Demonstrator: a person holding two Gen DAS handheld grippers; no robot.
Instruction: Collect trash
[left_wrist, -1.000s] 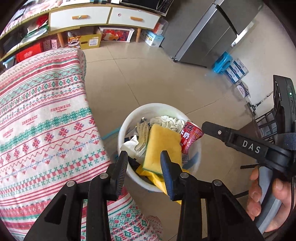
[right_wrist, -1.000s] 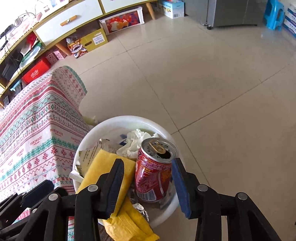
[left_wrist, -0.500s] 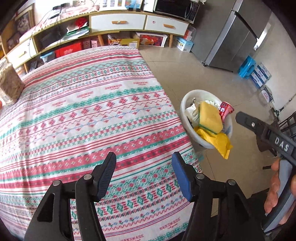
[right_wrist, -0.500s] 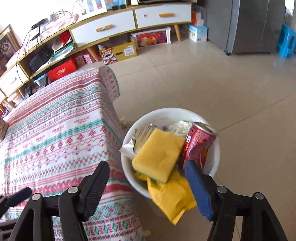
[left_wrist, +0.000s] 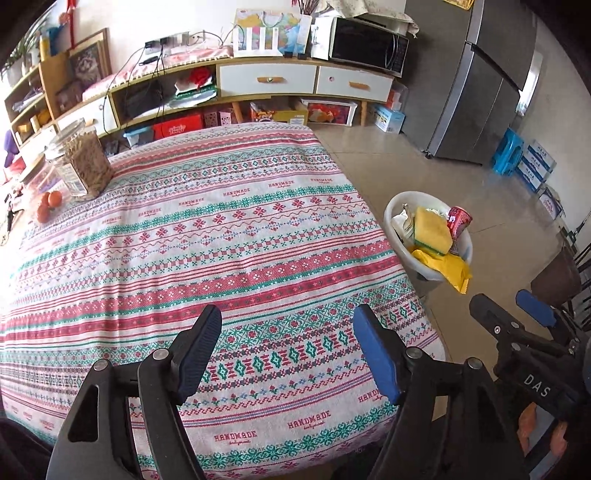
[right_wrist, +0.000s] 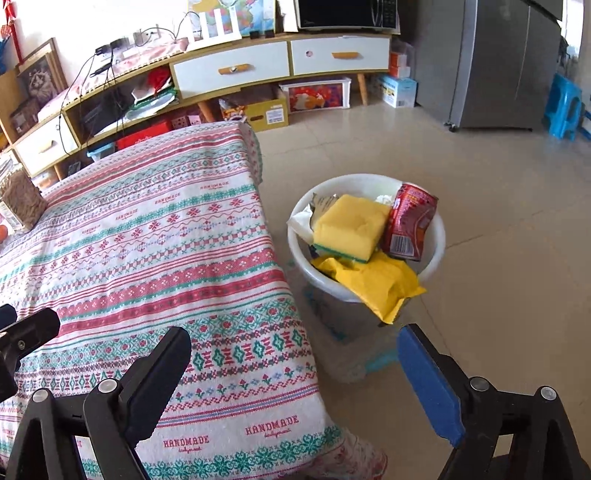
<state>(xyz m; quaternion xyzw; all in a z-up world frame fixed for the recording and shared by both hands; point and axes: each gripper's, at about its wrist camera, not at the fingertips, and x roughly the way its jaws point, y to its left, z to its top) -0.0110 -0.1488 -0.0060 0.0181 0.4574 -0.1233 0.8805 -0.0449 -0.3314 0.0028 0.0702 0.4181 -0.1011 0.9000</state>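
left wrist view: left gripper (left_wrist: 286, 349) is spread wide over the patterned tablecloth (left_wrist: 207, 236), holding nothing. the white bin (left_wrist: 427, 236) sits on the floor just off the cloth's right edge, stuffed with a yellow sponge (left_wrist: 430, 230), red can (left_wrist: 458, 221) and yellow wrapper (left_wrist: 448, 267); whatever's under those is hidden.

right wrist view: right gripper (right_wrist: 293, 373) is wide open and empty too. same bin (right_wrist: 437, 236) right of the cloth (right_wrist: 147, 251), sponge (right_wrist: 351, 225) on top, can (right_wrist: 410, 221) leaning on the rim, wrapper (right_wrist: 376, 282) hanging over it.

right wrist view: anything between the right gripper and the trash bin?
No objects. In the right wrist view, only bare floor tile separates the right gripper from the white bin; the tablecloth hangs beside it.
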